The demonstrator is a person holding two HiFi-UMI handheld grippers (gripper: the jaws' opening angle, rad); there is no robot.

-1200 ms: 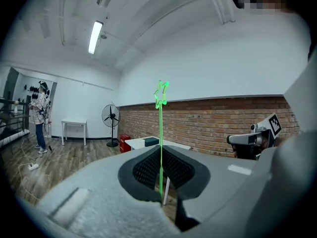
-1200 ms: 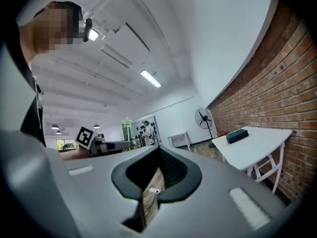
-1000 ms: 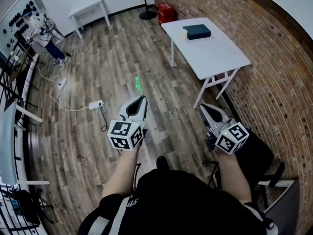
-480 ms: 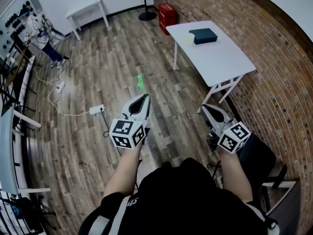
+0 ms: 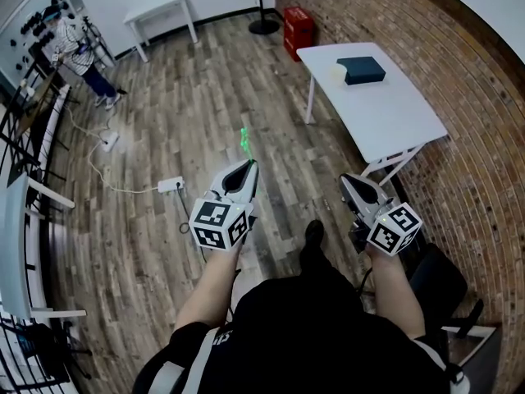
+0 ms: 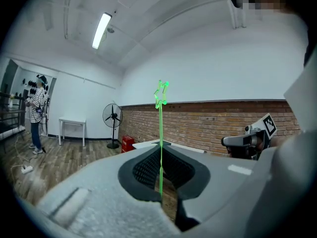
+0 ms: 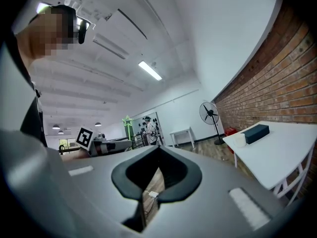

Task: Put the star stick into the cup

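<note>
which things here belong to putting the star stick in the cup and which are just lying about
Job in hand: star stick, clamped in the left gripper; white cup on the white table; right gripper, shut and empty.

Lying about: dark box beside the cup; fan; red crate; power strip on the floor; small white table.

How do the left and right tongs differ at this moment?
The left tongs clamp the green star stick, while the right tongs hold nothing. The left tongs are over the open floor, and the right tongs are nearer the white table. Both are shut and point forward.
</note>
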